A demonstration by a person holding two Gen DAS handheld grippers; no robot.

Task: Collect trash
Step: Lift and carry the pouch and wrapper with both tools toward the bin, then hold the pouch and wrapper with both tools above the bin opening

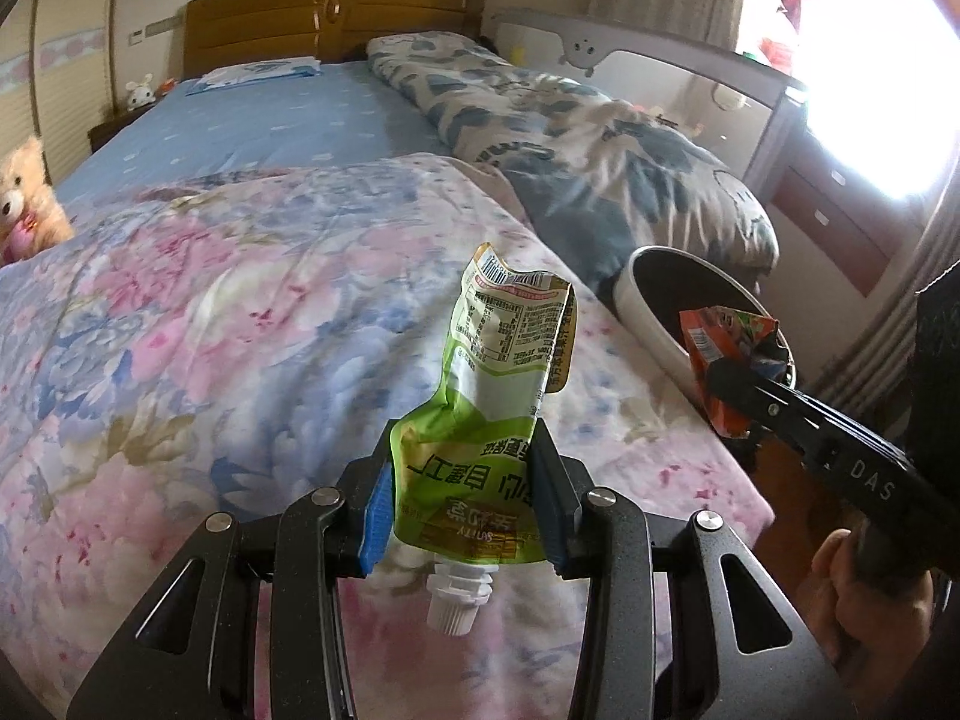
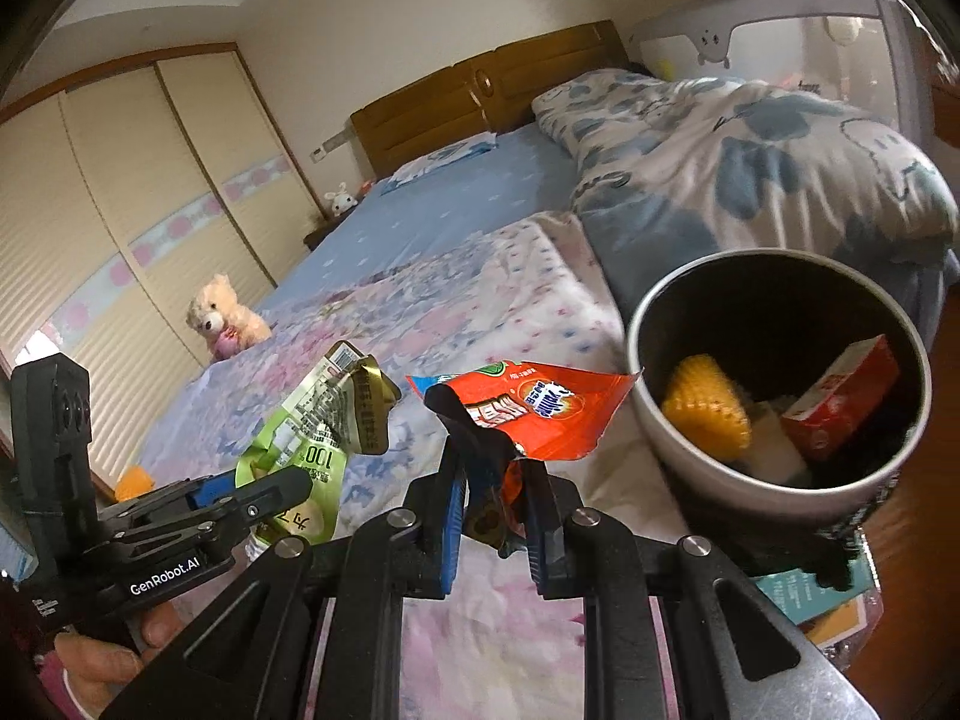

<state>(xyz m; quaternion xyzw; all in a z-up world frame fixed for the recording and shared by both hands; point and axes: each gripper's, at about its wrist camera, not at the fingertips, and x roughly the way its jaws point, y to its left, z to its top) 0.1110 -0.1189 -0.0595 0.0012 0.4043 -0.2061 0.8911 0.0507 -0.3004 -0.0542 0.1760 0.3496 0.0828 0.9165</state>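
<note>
A green and white spouted drink pouch (image 1: 498, 396) stands cap-down between my left gripper's (image 1: 462, 498) blue pads, which are shut on it above the floral quilt. The same pouch (image 2: 312, 420) shows at lower left in the right wrist view, held by the left gripper (image 2: 240, 492). My right gripper (image 2: 495, 510) is shut on a crumpled orange-red wrapper (image 2: 534, 414), just left of the grey trash bin (image 2: 672, 450). From the left wrist view the wrapper (image 1: 729, 354) hangs at the bin's (image 1: 654, 324) near rim, pinched by the right gripper (image 1: 729, 387).
The bin holds a yellow ridged item (image 2: 708, 408) and a red carton (image 2: 846, 402). A floral quilt (image 1: 240, 324) covers the bed, with a blue-patterned duvet (image 1: 576, 138) beyond. A teddy bear (image 2: 222, 315) sits at the bed's left edge. A person's hand (image 1: 870, 588) grips the right tool.
</note>
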